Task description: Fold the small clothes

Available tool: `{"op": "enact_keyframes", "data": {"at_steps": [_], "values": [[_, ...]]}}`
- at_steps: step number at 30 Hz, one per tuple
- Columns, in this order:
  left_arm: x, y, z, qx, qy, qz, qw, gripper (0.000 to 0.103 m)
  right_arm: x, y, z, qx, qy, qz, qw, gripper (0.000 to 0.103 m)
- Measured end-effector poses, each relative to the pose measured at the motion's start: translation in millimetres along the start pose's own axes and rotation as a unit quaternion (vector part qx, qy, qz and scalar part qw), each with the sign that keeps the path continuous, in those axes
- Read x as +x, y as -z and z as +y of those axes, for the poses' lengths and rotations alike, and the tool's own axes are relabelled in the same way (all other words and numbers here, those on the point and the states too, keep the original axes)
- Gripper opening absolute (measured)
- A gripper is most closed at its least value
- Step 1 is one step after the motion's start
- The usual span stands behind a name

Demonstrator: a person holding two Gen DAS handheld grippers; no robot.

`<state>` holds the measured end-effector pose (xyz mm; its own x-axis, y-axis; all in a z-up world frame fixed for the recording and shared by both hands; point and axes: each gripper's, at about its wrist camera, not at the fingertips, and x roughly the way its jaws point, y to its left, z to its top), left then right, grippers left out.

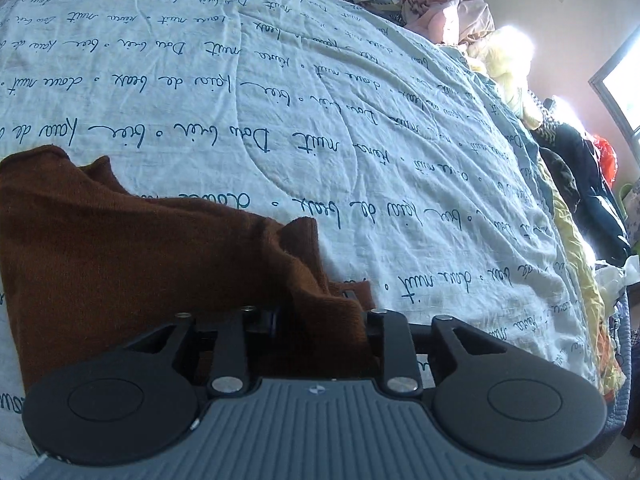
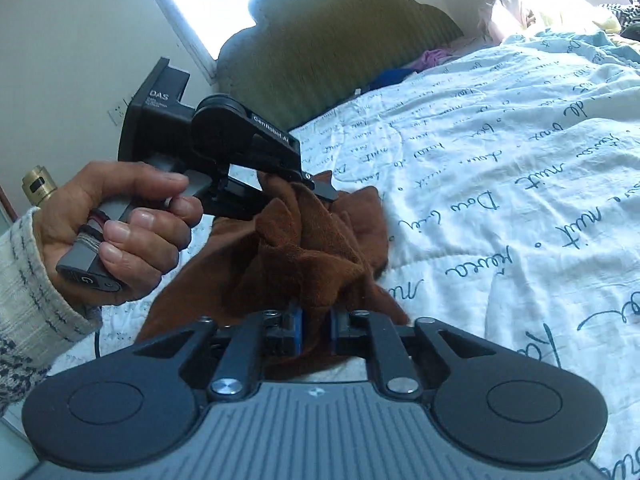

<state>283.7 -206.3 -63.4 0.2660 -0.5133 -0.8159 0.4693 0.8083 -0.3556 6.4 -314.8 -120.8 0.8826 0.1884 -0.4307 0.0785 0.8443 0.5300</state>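
A small brown knit garment (image 1: 120, 248) lies bunched on the white quilt with blue script (image 1: 320, 128). My left gripper (image 1: 320, 312) is shut on one edge of it; the cloth covers the fingertips. In the right wrist view the garment (image 2: 304, 248) hangs crumpled between both grippers. My right gripper (image 2: 316, 320) is shut on its near edge, blue pads pinching the cloth. The left gripper (image 2: 316, 184), held in a hand, grips the far edge just above the bed.
Piles of pink, yellow and dark clothes (image 1: 460, 16) line the bed's far and right edge. A green padded headboard (image 2: 340, 40) stands behind the bed, with a window (image 2: 192, 0) beside it. The quilt stretches wide to the right (image 2: 520, 160).
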Motion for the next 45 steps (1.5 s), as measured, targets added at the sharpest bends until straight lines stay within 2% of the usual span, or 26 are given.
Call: {"op": "enact_keyframes", "data": {"at_steps": [1,2,3,4,6,7,8,9,10,12,13,15,16,17,19,20,21,23,24,26,30,35,38,39,42,45], "values": [[-6,0,3,-0.003,0.007,-0.005,1.0000,0.041,-3,0,-1,-0.001,-0.008,-0.002,1.000,0.048],[-15,1,6,-0.009,0.010,-0.013,0.9998,0.045,-9,1,-1,-0.005,-0.008,-0.008,1.000,0.072],[-27,2,8,-0.014,0.010,-0.025,0.9995,0.053,-16,1,1,-0.011,-0.001,-0.018,1.000,0.082],[-40,5,11,-0.015,0.010,-0.045,0.9988,0.057,-24,1,2,-0.023,0.002,-0.031,0.999,0.087],[-69,15,18,-0.012,0.015,-0.077,0.9968,0.061,-38,-1,7,-0.054,0.013,-0.058,0.997,0.086],[-80,20,23,-0.017,0.025,-0.087,0.9957,0.067,-42,-7,10,-0.068,0.013,-0.069,0.995,0.081],[-90,25,28,-0.027,0.043,-0.096,0.9941,0.071,-46,-11,13,-0.080,0.001,-0.079,0.994,0.058],[-96,30,32,-0.033,0.058,-0.098,0.9929,0.076,-45,-17,17,-0.090,-0.020,-0.080,0.993,0.045],[-98,34,35,-0.038,0.063,-0.096,0.9926,0.076,-40,-25,22,-0.099,-0.039,-0.070,0.992,0.038],[-92,43,40,-0.045,0.062,-0.083,0.9936,0.076,-17,-41,32,-0.118,-0.076,-0.039,0.989,0.038],[-85,47,41,-0.042,0.052,-0.075,0.9949,0.076,0,-47,35,-0.122,-0.075,-0.022,0.990,0.038],[-66,57,49,-0.039,0.006,-0.060,0.9974,0.074,46,-57,32,-0.127,-0.035,0.040,0.991,0.038],[-56,61,55,-0.038,0.001,-0.053,0.9979,0.073,68,-58,27,-0.133,-0.008,0.063,0.989,0.035],[-53,65,61,-0.038,0.004,-0.057,0.9977,0.073,81,-58,21,-0.136,-0.005,0.075,0.988,0.034],[-67,70,73,-0.052,0.017,-0.075,0.9956,0.072,75,-66,13,-0.104,-0.041,0.079,0.991,0.036],[-77,71,80,-0.071,0.036,-0.083,0.9934,0.073,66,-73,9,-0.085,-0.059,0.076,0.992,0.038],[-89,72,89,-0.091,0.051,-0.093,0.9902,0.080,57,-80,4,-0.072,-0.065,0.063,0.993,0.042],[-110,75,108,-0.129,0.043,-0.125,0.9828,0.091,42,-93,-9,-0.056,-0.063,0.041,0.996,0.072],[-117,77,117,-0.140,0.032,-0.138,0.9800,0.096,42,-99,-18,-0.046,-0.070,0.046,0.995,0.077],[-121,81,138,-0.156,0.029,-0.138,0.9776,0.096,59,-110,-43,-0.005,-0.093,0.073,0.993,0.079],[-100,95,173,-0.223,0.099,-0.086,0.9660,0.096,94,-105,-79,0.062,-0.140,0.128,0.980,0.079],[-79,98,180,-0.254,0.168,-0.077,0.9493,0.102,121,-98,-90,0.102,-0.198,0.159,0.962,0.077],[-70,94,174,-0.276,0.207,-0.067,0.9361,0.102,130,-101,-80,0.099,-0.211,0.176,0.956,0.078],[-68,93,170,-0.277,0.215,-0.063,0.9345,0.102,133,-100,-74,0.094,-0.217,0.188,0.953,0.078],[-61,94,160,-0.268,0.220,-0.044,0.9368,0.101,135,-97,-53,0.054,-0.232,0.215,0.947,0.078],[-59,100,156,-0.252,0.249,-0.029,0.9348,0.101,135,-95,-46,0.023,-0.236,0.238,0.942,0.079]]}}
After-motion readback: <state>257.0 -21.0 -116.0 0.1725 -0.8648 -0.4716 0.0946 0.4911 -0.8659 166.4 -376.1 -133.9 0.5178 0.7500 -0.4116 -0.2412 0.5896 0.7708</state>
